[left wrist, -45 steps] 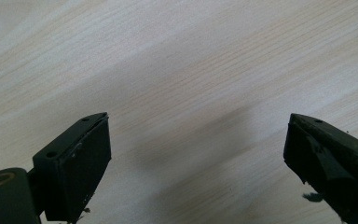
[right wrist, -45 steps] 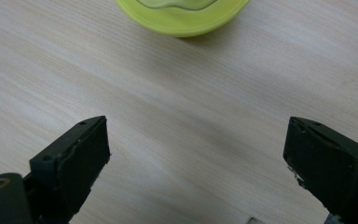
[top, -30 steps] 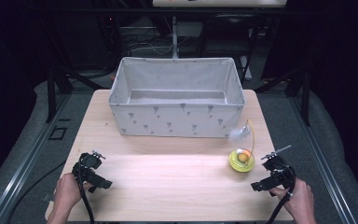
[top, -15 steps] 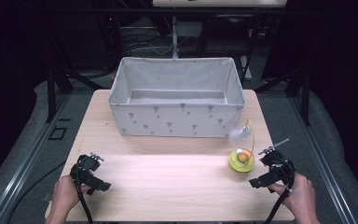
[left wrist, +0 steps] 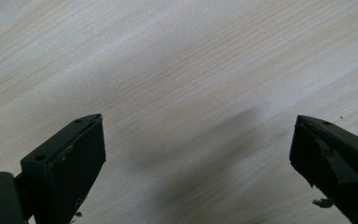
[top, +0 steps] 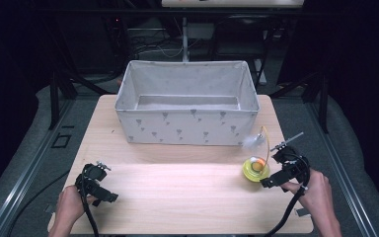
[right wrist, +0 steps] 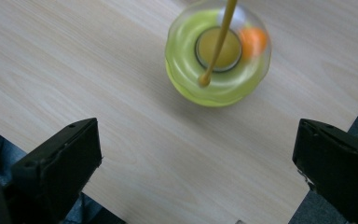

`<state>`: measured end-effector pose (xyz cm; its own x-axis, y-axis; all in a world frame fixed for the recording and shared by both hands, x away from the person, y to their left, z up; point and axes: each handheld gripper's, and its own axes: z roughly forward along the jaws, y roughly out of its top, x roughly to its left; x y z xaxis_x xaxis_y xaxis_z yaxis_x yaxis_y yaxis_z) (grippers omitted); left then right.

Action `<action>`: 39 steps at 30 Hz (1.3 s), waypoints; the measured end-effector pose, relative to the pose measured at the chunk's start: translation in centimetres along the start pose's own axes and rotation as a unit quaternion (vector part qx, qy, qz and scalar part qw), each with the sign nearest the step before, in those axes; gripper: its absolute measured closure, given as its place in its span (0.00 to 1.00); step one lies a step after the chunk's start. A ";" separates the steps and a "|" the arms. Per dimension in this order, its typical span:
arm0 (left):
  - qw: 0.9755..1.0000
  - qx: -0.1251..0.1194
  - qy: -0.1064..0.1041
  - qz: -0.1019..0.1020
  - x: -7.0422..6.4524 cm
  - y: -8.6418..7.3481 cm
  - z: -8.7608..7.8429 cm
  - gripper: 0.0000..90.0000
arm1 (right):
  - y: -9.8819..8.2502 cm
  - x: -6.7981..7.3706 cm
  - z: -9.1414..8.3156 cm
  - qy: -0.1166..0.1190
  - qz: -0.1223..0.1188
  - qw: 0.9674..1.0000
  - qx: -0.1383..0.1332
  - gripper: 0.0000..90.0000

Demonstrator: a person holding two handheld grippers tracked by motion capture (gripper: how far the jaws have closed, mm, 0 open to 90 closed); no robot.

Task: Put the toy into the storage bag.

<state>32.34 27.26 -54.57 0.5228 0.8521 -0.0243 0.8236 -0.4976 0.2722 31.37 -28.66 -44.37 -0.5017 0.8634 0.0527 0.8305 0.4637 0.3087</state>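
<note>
A yellow-green round toy (top: pixel 254 170) with an orange ball in it stands on the right side of the wooden table (top: pixel 187 197). A thin wand with a white feather (top: pixel 251 141) rises from it. My right gripper (top: pixel 272 169) hovers just right of the toy, open; its jaws have just been opening and nothing is between them. In the right gripper view the toy (right wrist: pixel 182 60) lies ahead of the wide-apart jaws of the right gripper (right wrist: pixel 196 128). My left gripper (top: pixel 103 181) rests open near the table's front left. Bare wood lies under the left gripper (left wrist: pixel 198 121).
A large grey fabric bin (top: pixel 187 126) with a small printed pattern stands at the back middle of the table, open at the top. Dark floor and metal frames surround the table. The table's right edge (right wrist: pixel 335 135) is close under the right gripper.
My right gripper has lifted a little off the table and shifted slightly toward the toy. The left hand has stayed where it was.
</note>
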 end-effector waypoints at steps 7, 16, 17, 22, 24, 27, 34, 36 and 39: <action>1.000 0.000 -0.003 -0.001 0.0 0.0 0.0 0.04 | 2.3 0.0 -1.4 0.004 -0.009 1.000 -0.019 0.00; 1.000 0.001 -0.004 0.000 -0.1 0.0 0.1 0.04 | 4.8 -0.4 -1.9 -0.001 -0.024 1.000 -0.013 0.17; 1.000 0.001 -0.003 0.001 -0.1 0.0 0.1 0.04 | 5.1 -0.4 -1.9 0.008 -0.021 1.000 -0.017 0.17; 1.000 0.005 -0.004 0.002 -0.1 0.0 0.1 0.04 | 6.1 -0.6 -2.0 0.004 -0.029 1.000 -0.002 0.37; 1.000 0.007 -0.004 0.004 -0.1 0.0 0.2 0.04 | 6.4 -0.6 -2.1 0.003 -0.038 0.999 0.006 0.47; 1.000 0.009 -0.004 0.004 -0.1 0.0 0.2 0.04 | 7.0 -0.6 -2.1 -0.001 -0.046 0.999 0.022 0.61; 1.000 0.010 -0.003 0.006 -0.1 0.0 0.3 0.05 | 7.5 -0.3 -2.0 -0.004 -0.048 0.998 0.039 0.74; 1.000 0.011 -0.004 0.004 -0.1 0.0 0.3 0.05 | 7.5 -0.3 -2.0 0.001 -0.050 0.998 0.046 0.76; 1.000 0.011 -0.004 0.003 -0.1 0.0 0.2 0.05 | 7.5 -0.3 -1.9 0.005 -0.050 0.997 0.057 0.79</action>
<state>32.32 27.11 -54.80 0.5301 0.8474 -0.0296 0.8246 -0.5070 0.2511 37.30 -25.78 -40.23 -0.5852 0.8101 0.0360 0.7980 0.5675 0.2029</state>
